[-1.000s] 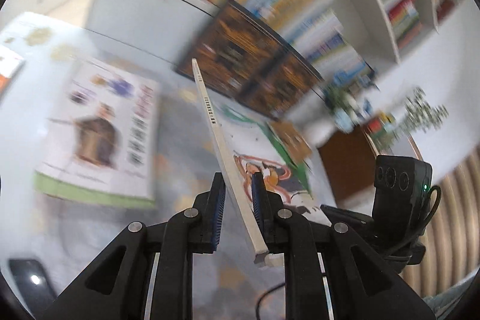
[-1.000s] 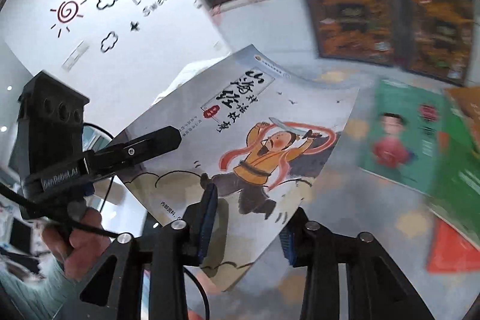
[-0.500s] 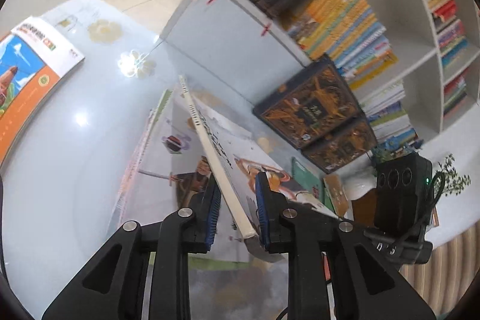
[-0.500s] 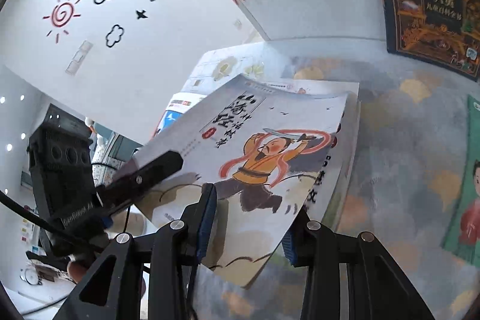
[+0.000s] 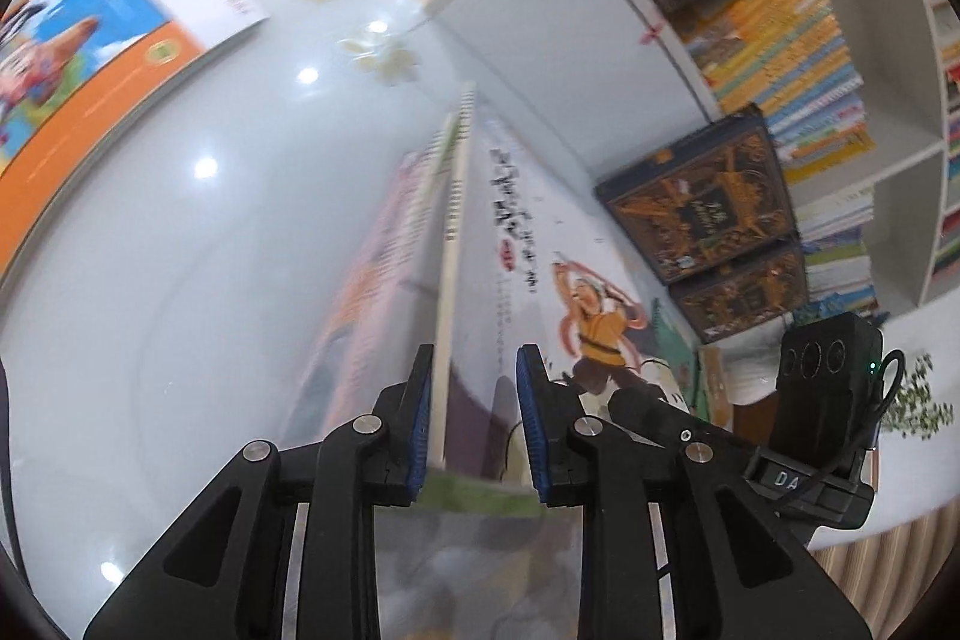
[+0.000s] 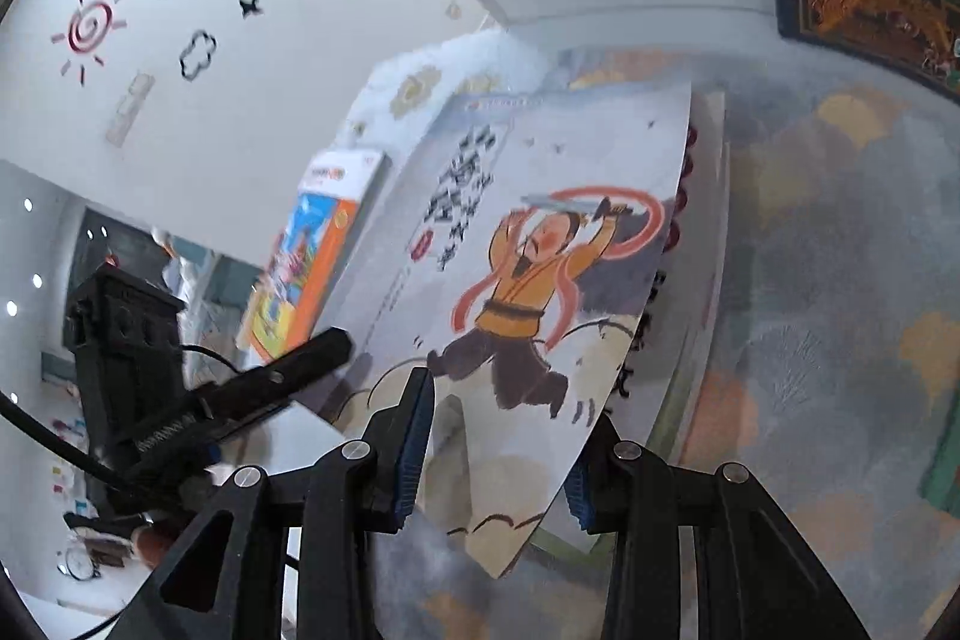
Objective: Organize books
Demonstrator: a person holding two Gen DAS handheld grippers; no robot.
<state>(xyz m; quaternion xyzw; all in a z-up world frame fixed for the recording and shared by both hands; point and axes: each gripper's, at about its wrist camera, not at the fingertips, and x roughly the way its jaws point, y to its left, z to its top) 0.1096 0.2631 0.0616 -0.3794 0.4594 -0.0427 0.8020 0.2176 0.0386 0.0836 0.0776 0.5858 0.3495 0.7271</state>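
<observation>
Grips the picture book (image 6: 540, 220) with the right gripper (image 6: 504, 412), jaws clenched on the lower edge of its cover, 1 blue pad on the front just below the painted figure's feet, the other hidden behind the cover. Straddles the same book's spine edge with the left gripper (image 5: 474, 382), jaws opening: spine against the left pad, right pad clear of the cover, so no squeeze from that side. Holds the picture book tilted rather than flat, its cover with an orange-robed swordsman and black brush lettering turned toward the right wrist camera. Hangs it low over a green-edged book (image 5: 372, 268) lying flat on the table (image 5: 180, 280), the far edges of the 2 nearly aligned; cannot tell whether they touch. Shows an orange-covered book (image 5: 90, 58) flat and well apart at the far left of the glossy white table. Shows 2 dark ornate volumes (image 5: 696, 196) propped side by side just past the table's far edge, below a bookshelf (image 5: 810, 40) packed with colourful spines.
</observation>
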